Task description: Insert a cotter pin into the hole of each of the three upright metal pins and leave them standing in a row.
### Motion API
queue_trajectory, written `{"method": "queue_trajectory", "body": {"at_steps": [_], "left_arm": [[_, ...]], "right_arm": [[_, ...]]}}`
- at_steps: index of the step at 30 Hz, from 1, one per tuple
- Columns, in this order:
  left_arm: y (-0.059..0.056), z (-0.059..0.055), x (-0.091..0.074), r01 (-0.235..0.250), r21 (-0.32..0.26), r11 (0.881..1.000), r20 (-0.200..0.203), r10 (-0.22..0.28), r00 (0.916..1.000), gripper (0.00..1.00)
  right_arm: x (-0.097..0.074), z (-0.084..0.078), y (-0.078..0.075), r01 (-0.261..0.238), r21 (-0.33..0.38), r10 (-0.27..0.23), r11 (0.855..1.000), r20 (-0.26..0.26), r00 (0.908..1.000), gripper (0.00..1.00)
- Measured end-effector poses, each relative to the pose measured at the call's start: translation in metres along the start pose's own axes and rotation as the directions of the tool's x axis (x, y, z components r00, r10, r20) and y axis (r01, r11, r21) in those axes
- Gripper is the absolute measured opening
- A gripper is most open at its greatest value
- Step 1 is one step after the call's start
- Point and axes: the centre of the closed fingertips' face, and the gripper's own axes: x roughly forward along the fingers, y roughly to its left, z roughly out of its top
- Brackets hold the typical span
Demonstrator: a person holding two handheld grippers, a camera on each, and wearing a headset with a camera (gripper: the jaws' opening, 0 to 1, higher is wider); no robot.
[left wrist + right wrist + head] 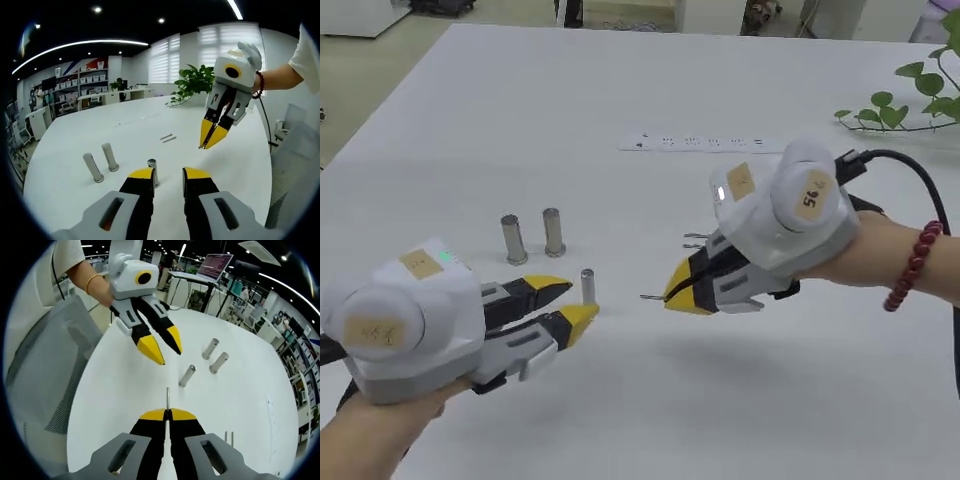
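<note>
Because right gripper [670, 295] clamps cotter pin [652, 297] by one end, tip near front metal pin [587, 283], cotter pin may swivel, miss entry; left gripper [582, 298] open close by, not bracing; push could topple front metal pin.

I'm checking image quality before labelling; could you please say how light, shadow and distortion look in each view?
Head view: even light, soft shadow beneath the right gripper on the table. Left gripper view: fisheye bends the ceiling light strip; windows glare. Right gripper view: table edge bows; cotter pin crisp.
</note>
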Motion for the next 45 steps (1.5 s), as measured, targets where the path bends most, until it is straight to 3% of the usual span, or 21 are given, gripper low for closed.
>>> {"method": "queue_trajectory", "body": {"at_steps": [9, 26, 45], "left_arm": [[0.017, -0.014, 0.015, -0.045, -0.008, 0.999, -0.038, 0.045, 0.9983, 0.21], [0.022, -0.026, 0.042, -0.074, 0.006, 0.997, -0.061, 0.075, 0.9953, 0.18], [0.024, -0.03, 0.05, -0.072, 0.029, 0.997, -0.066, 0.074, 0.9951, 0.08]], "right_arm": [[0.01, -0.002, -0.012, 0.015, -0.014, -0.015, 1.0, -0.002, 0.9999, 0.03], [0.03, -0.007, -0.031, 0.046, -0.03, -0.047, 0.998, -0.02, 0.9987, 0.03], [0.043, -0.008, -0.041, 0.078, -0.041, -0.079, 0.996, -0.035, 0.9962, 0.03]]}}
